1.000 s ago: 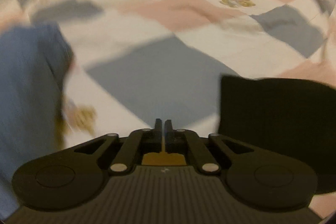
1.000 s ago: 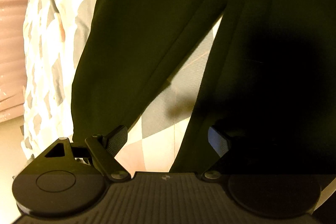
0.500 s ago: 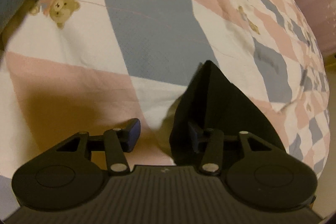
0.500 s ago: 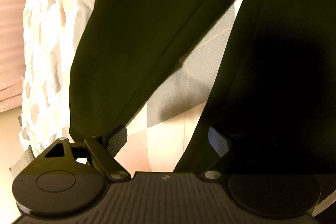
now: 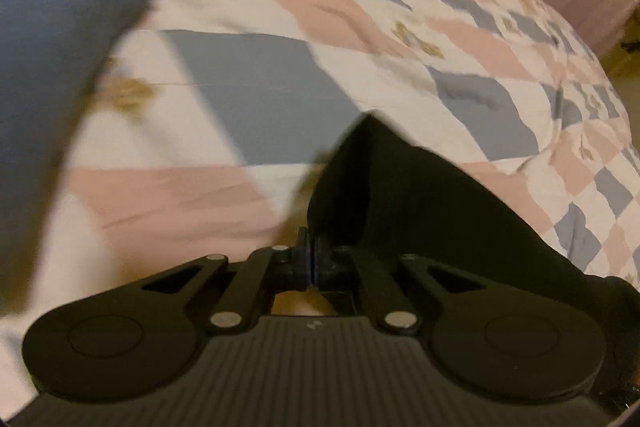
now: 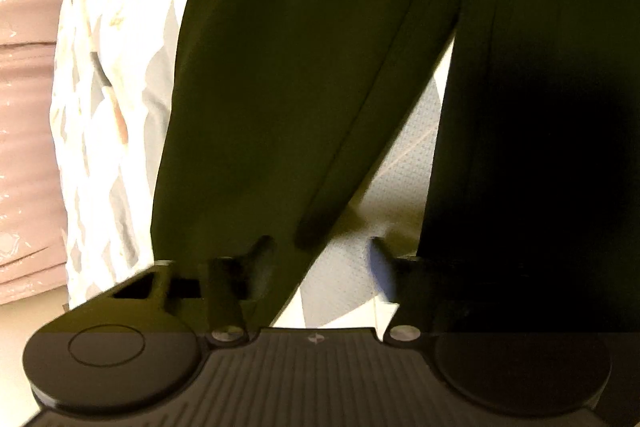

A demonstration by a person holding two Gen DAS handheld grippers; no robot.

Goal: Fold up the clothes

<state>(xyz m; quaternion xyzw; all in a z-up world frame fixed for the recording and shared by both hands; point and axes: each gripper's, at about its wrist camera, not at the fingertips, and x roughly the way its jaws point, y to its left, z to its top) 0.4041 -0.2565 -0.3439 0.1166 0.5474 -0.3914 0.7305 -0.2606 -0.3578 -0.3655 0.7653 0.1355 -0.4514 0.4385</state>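
The left tool (image 5: 311,259) is clenched: its two fingers meet at the centre line and grasp a raised corner of the black garment (image 5: 420,211), which rises to a peak directly ahead of the tips and spreads away to the right of the tool, down over the bed. The bed is covered by a checked quilt (image 5: 260,83) in pink, grey-blue and white diamonds, which fills the area ahead of and to the left of the left tool; small printed figures show on it, blurred. A blue fabric mass (image 5: 52,39) occupies the far left of the left wrist view, blurred, and its nature cannot be told. The right tool (image 6: 318,259) is released: its fingers stand well apart, with the left finger (image 6: 260,259) over the lower edge of one garment leg and the right finger (image 6: 380,263) beside the other. In the right wrist view the black garment (image 6: 288,67) lies flat on the quilt ahead of the tool as two long dark panels that diverge toward the tool, leaving a wedge of quilt (image 6: 404,171) exposed between them and directly between the fingers. A pink ribbed surface (image 6: 24,107) lies beyond the quilt edge, to the left of the right tool
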